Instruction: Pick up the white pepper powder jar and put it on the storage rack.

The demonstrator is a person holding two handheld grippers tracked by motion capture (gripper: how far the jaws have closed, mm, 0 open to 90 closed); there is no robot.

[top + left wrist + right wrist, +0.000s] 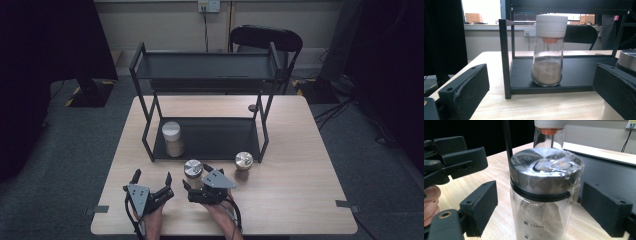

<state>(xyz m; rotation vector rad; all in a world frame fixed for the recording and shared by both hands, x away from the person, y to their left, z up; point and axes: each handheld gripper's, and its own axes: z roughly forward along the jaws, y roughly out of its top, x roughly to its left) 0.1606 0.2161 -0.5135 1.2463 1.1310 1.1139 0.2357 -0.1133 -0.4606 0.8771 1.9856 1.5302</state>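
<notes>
Right tool point(197, 175) straddles, spread, one of two steel-lidded jars point(193, 171); left tool point(151, 176) spread.

A black two-tier metal rack point(150, 107) stands on the light wooden table point(300, 165). On its lower shelf, toward the left, is a white-capped glass shaker point(172, 138) partly filled with tan powder. Another metal-lidded jar point(243, 164) stands on the table just in front of the rack's right leg. Behind the table is a black chair point(265, 37), and a wall socket point(208, 6) above it.
</notes>
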